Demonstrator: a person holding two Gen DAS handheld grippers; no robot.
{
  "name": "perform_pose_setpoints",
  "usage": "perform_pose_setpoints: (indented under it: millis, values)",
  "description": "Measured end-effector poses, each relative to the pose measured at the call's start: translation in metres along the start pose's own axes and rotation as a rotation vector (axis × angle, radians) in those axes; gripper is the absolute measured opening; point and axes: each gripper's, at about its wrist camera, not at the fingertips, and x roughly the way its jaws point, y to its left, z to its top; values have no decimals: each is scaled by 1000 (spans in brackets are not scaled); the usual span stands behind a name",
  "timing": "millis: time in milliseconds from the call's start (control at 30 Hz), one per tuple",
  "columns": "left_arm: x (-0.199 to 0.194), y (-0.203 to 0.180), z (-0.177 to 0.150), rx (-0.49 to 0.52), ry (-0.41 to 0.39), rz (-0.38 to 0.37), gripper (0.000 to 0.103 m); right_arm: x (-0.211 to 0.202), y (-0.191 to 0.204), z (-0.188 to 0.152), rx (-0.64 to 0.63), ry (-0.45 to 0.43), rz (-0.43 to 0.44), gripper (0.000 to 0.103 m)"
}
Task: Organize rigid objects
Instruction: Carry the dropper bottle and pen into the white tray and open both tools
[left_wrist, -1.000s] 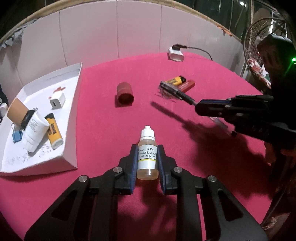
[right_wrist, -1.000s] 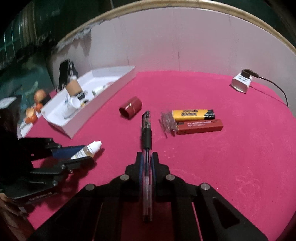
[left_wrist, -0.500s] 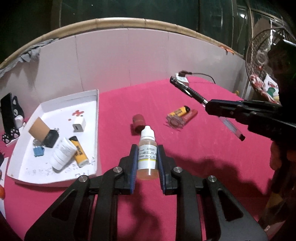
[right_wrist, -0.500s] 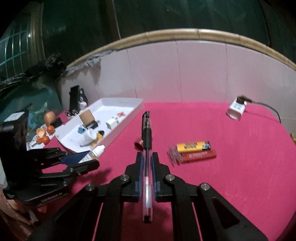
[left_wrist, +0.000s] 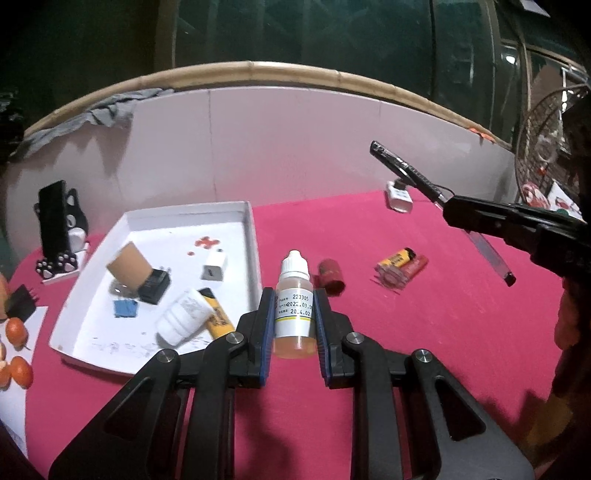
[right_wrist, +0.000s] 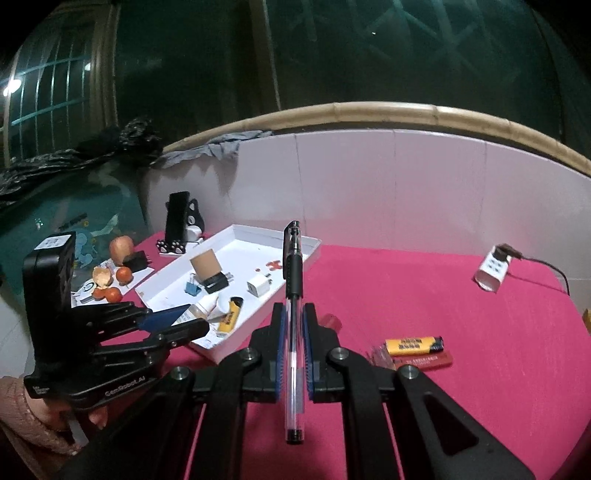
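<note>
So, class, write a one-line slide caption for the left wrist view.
Left gripper clamps a dropper bottle above the pink table, white tray alongside.

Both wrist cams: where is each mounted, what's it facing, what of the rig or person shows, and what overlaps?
Left wrist: on the left gripper, facing over its bottle toward tray and wall; the right gripper enters from the right.
Right wrist: on the right gripper, facing along its pen; left gripper and a hand at left.
Shared: tray, lighters, red cap, charger.
</note>
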Motion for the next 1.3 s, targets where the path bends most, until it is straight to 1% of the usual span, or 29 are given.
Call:
perform_pose_setpoints:
  millis: [267, 733, 1067, 1300]
  values:
    - [-9, 22, 2, -46, -27, 29, 19, 7, 21, 16, -51, -17, 32, 6]
    - [-22, 62, -3, -123, -58, 74, 19, 30, 51, 35, -96, -2, 70, 6]
    - [-26, 95, -8, -182, -62, 111, 19, 48, 67, 44, -113, 29, 87, 7]
    - [-32, 131, -8, -240, -75, 167, 19, 67, 78, 49, -125, 59, 91, 7]
